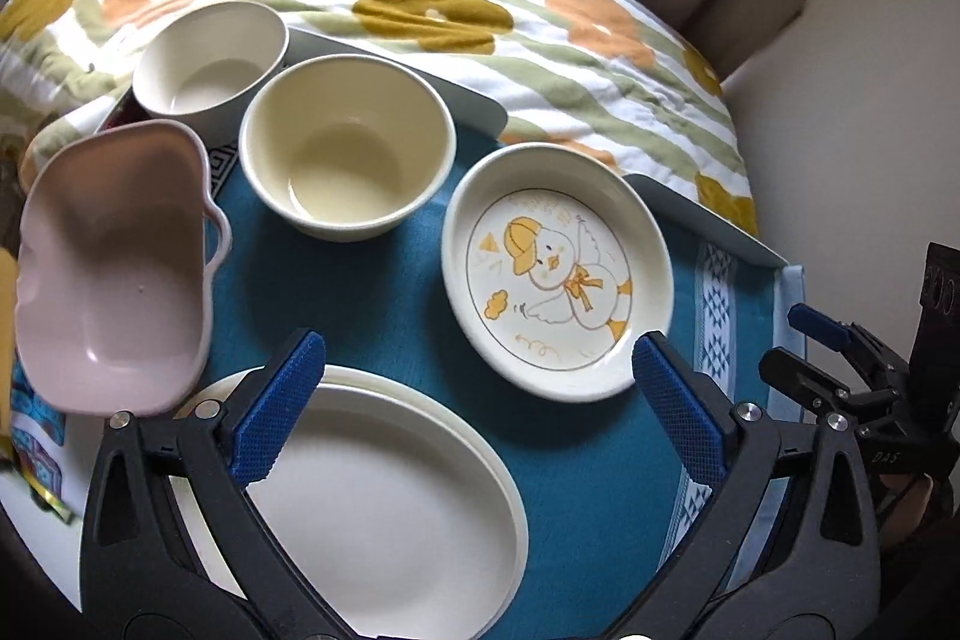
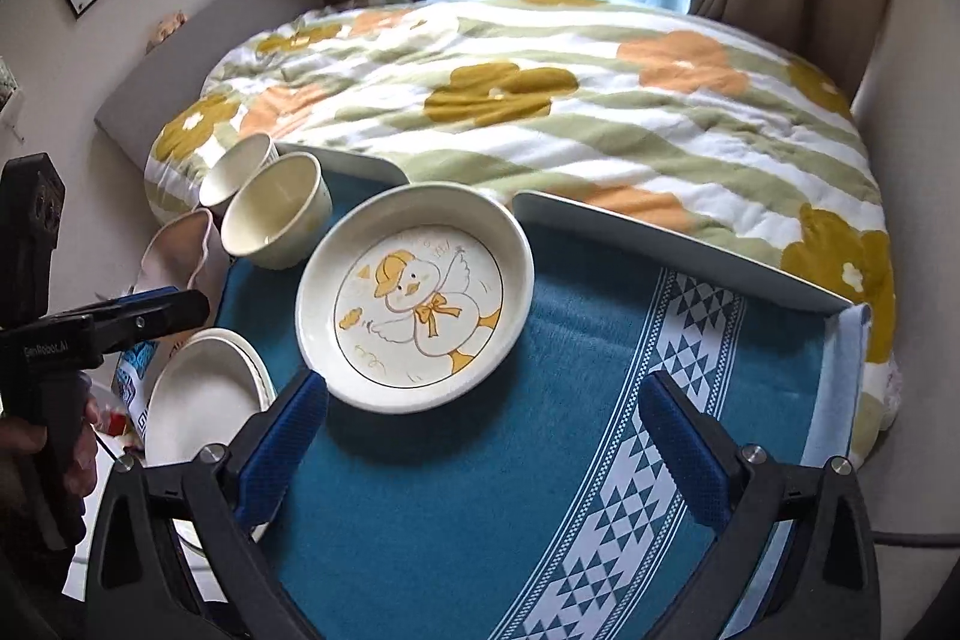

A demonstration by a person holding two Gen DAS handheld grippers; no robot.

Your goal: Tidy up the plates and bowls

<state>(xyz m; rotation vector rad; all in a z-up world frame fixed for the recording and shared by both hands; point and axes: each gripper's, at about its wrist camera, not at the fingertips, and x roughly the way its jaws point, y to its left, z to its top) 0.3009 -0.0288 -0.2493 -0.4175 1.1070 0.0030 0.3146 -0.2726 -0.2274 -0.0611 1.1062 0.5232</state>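
The left tool hangs with its blue-padded fingers spread wide, gripping nothing. The right tool is likewise wide apart and empty, appearing at three o'clock in the left wrist view.

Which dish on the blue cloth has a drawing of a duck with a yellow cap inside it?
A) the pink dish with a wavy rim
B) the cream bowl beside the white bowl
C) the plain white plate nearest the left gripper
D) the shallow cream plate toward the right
D: the shallow cream plate shows the duck drawing on its inner face, while the other dishes are plain inside.
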